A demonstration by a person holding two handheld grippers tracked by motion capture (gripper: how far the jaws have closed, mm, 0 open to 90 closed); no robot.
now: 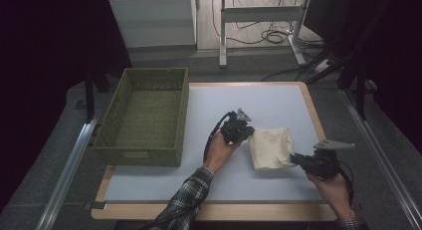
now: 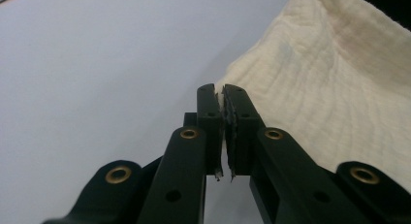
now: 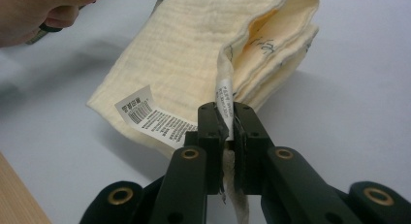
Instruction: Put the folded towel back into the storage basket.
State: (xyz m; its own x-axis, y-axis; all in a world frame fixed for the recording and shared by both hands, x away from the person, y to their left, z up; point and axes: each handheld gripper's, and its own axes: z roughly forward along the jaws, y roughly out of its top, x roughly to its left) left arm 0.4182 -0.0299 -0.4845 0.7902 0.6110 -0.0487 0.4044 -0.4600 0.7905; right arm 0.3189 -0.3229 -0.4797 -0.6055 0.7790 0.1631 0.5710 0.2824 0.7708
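Two hand-held grippers hold one folded cream cloth (image 1: 270, 148) over the pale counter (image 1: 278, 103), right of the green woven basket (image 1: 144, 115), which stands apart from it. Largest risk first: the whole cloth could fall open or slide free, since each grip takes so little of it. The left hand-held gripper (image 1: 245, 132) has its jaws pressed together on a thin edge of the cloth's left side; in the left gripper view (image 2: 223, 95) just a sliver of fabric sits between the pads, so a tug from the other side may strip it out. The right hand-held gripper (image 1: 297, 159) is clamped on the cloth's near right corner, and in the right gripper view (image 3: 227, 112) what lies between its pads looks like a narrow sewn-in tape rather than the full fold; pulling on that could tear the stitching or leave the layers sagging apart. Uneven lifting would also let the stacked folds splay at the open end.

A white care label (image 3: 150, 118) hangs from the near edge, printed with a barcode and fine lines too small to read. Dark handwriting shows inside the fold, also illegible
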